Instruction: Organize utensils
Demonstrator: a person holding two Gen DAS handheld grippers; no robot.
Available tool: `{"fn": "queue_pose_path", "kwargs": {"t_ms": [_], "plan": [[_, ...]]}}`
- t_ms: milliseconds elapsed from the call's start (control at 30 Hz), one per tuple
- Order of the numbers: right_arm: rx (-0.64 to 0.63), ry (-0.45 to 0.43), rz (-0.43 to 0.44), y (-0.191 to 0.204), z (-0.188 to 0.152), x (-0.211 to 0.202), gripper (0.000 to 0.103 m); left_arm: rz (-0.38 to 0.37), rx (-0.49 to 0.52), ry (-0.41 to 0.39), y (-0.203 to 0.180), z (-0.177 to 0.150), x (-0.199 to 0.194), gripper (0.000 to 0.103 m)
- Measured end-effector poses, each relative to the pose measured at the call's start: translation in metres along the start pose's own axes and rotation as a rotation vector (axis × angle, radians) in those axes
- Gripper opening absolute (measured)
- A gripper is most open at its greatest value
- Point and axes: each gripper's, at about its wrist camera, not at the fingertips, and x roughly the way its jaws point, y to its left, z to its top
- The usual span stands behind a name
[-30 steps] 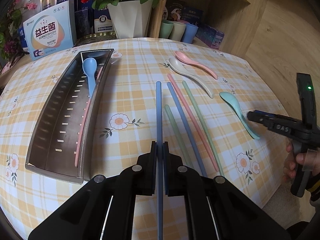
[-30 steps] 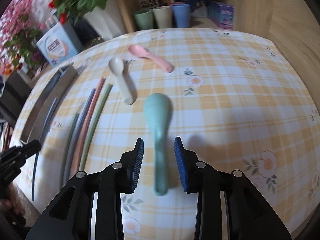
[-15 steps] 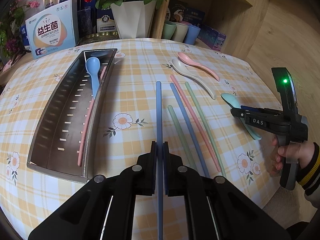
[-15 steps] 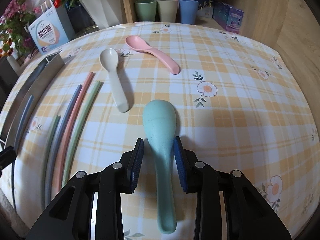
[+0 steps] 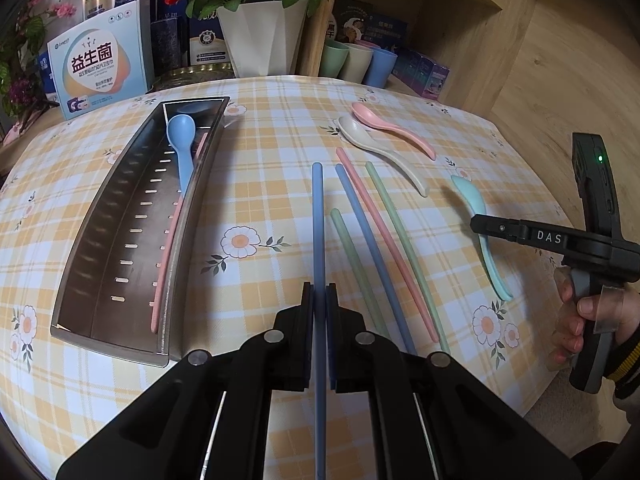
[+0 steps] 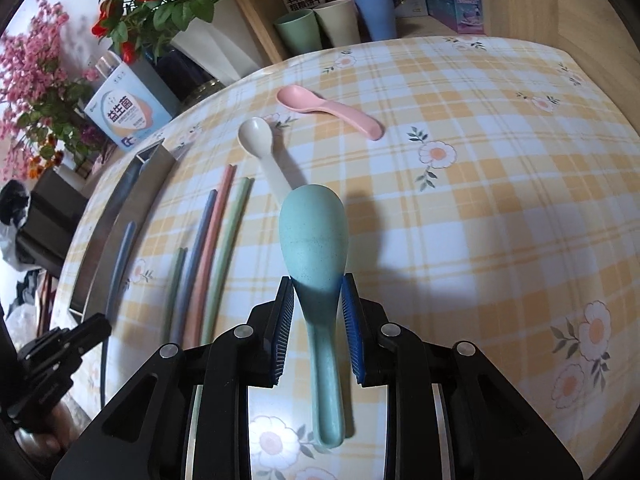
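Speckled teal spoon; ribbed fingers

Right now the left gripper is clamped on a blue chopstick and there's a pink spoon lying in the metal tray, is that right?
Not quite. The left gripper is clamped on the blue chopstick, but the spoon in the metal tray is a blue spoon, as the left wrist view shows.

Before me a round table in yellow checked, daisy-printed cloth stands against a pale wooden shelf unit holding cups and boxes, a white pot of red roses beside it, in daylight.
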Motion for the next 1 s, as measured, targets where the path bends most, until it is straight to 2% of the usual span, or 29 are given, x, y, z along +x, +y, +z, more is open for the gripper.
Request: {"fn": "queue_pose_path", "kwargs": {"t_ms": [267,433,667,1000], "plan": [[0.015,-0.001,0.017,-0.007,-0.006,-0.002,0.024,0.003,0.007,-0.002,-0.001,0.000,-0.001,0.006],[-0.032,-0.014,-0.046,-0.002,-0.005,-0.005,0.024,0.002,0.014,-0.007,-0.002,0.000,-0.002,0.006],[-0.055,-0.060,0.013,0.010,-0.004,-0.016,0.024,0.004,0.011,-0.010,-0.002,0.000,-0.003,0.006],[-0.098,-0.130,0.031,0.028,0.005,-0.034,0.024,0.007,0.009,-0.022,-0.002,0.002,-0.007,0.006]]}}
